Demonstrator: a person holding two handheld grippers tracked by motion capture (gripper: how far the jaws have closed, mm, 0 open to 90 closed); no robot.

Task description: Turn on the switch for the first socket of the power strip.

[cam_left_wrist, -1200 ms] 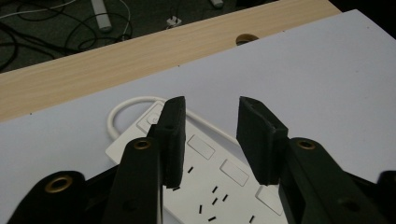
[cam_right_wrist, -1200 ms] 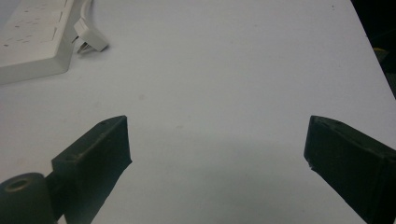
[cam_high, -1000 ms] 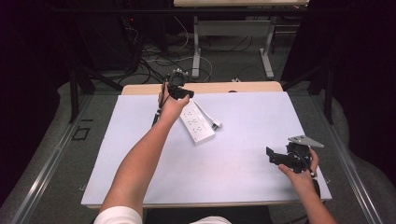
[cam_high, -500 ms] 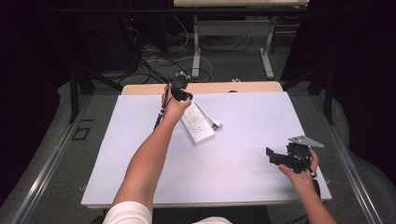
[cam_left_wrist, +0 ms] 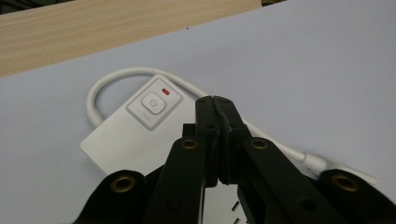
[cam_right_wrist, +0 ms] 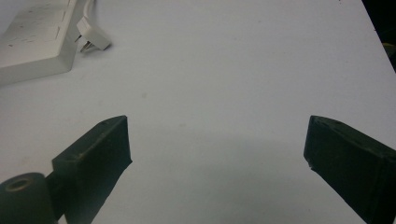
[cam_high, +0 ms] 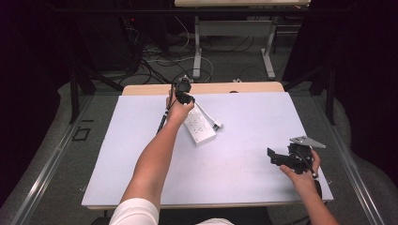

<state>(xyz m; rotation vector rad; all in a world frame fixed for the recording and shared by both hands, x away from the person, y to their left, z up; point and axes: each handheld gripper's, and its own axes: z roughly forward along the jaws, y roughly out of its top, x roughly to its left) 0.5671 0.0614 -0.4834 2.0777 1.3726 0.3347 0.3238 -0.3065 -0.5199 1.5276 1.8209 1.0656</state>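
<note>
A white power strip (cam_high: 201, 127) lies on the white mat near the back middle, its white cable (cam_left_wrist: 107, 79) looping round its far end to a plug (cam_high: 217, 125). Its power button (cam_left_wrist: 153, 103) and a small red light (cam_left_wrist: 164, 91) face up. My left gripper (cam_left_wrist: 215, 100) hovers over the strip's button end with its jaws pressed together and nothing between them; it also shows at the back of the mat (cam_high: 182, 89). My right gripper (cam_high: 273, 157) rests low at the front right, jaws wide apart over bare mat. The strip (cam_right_wrist: 32, 37) and plug (cam_right_wrist: 91, 39) lie far ahead of it.
The white mat (cam_high: 263, 117) covers most of a wooden table whose bare strip (cam_high: 220, 87) runs along the back edge. Beyond the table stand desk legs (cam_high: 197, 47) and tangled floor cables (cam_high: 155, 61). Dark railings flank both sides.
</note>
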